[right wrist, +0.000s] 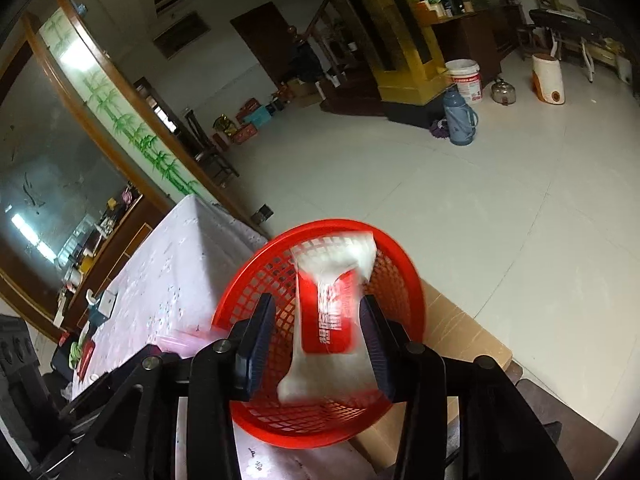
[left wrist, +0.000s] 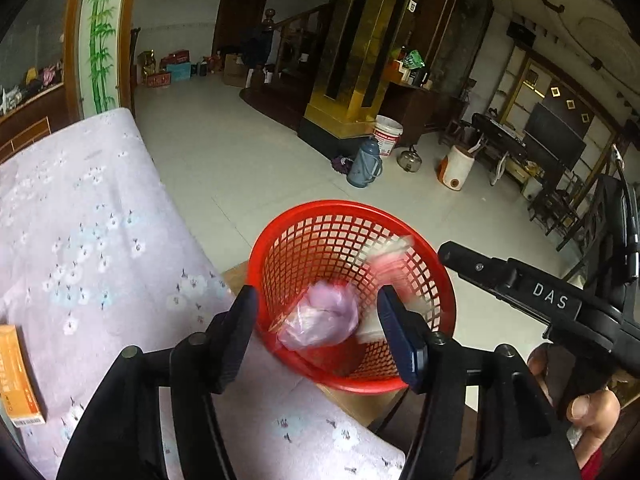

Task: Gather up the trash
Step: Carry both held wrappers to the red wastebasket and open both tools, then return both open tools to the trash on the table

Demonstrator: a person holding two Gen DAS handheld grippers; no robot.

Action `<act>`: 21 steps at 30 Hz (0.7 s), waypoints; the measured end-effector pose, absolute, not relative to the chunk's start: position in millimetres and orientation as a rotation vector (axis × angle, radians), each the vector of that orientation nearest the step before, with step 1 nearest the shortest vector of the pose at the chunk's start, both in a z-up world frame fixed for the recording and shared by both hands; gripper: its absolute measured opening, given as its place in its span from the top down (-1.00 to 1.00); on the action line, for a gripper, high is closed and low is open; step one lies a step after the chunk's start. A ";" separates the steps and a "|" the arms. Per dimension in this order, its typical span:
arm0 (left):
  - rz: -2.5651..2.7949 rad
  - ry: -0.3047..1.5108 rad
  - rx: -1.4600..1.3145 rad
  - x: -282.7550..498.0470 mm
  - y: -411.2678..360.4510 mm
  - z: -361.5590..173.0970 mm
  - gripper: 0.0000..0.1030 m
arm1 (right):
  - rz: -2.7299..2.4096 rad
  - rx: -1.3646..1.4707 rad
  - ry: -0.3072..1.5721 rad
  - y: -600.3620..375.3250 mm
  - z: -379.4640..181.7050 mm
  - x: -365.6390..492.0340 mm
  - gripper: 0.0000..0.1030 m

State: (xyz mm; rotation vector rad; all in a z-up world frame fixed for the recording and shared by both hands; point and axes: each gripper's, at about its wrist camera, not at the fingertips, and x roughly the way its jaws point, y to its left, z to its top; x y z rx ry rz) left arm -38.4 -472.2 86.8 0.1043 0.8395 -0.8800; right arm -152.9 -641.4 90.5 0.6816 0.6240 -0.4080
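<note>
- Left wrist view: a crumpled pink plastic bag (left wrist: 320, 318) lies blurred inside the red basket (left wrist: 304, 216), between the spread fingers of the left gripper (left wrist: 316, 320); whether the bag touches either finger is hard to tell.
- The jaws of that gripper stand wide apart, gripping nothing.
- A red-and-white wrapper (right wrist: 330, 312) shows smeared over the basket (right wrist: 256, 264) in the right wrist view; its print is unreadable.
- The right gripper (right wrist: 316, 334) is also wide, the wrapper between its fingers, contact unclear.
- The basket sits on a cardboard box (right wrist: 460, 332) just beside the table with the flowered cloth (left wrist: 80, 208).
- An orange box (left wrist: 16, 376), cut off at the frame edge, lies on the cloth.
</note>
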 end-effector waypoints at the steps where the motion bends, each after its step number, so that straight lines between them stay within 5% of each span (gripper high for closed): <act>1: -0.877 0.840 0.099 -40.6 -465.5 86.9 -0.17 | -0.407 0.679 0.624 -640.7 90.8 -154.0 0.07; 21: -0.602 0.720 0.030 -92.1 -234.3 104.1 -0.36 | -0.046 0.482 0.752 -468.3 86.1 -116.2 0.07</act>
